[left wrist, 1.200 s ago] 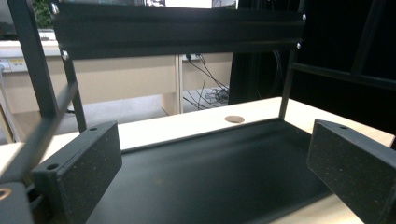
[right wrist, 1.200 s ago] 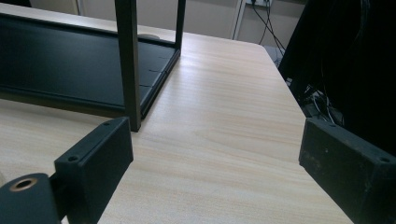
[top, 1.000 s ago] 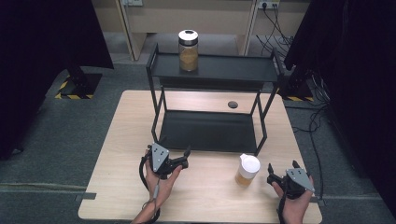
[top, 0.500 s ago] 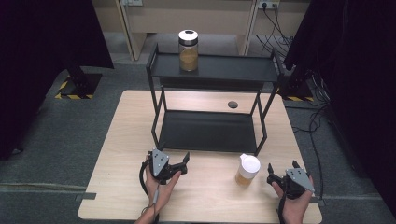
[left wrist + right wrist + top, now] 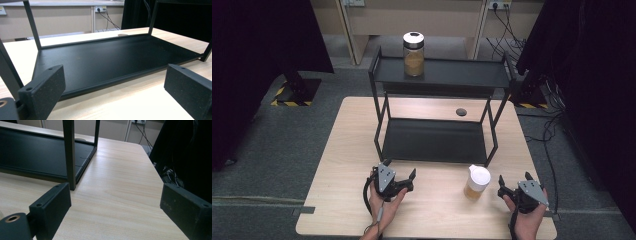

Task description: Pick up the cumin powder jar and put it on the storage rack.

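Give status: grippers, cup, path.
Left gripper open. Right gripper open. Cup upright beside right gripper, untouched. Rack behind.

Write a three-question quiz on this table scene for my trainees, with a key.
1. True or false: the glass jar stands on the top tier of the black shelf.
2. Which gripper is nearer the white-lidded cup: A left gripper, B right gripper?
3. What do the right gripper's jaws hold?

Key: 1 true. 2 B. 3 Nothing; they stand open over the bare table.
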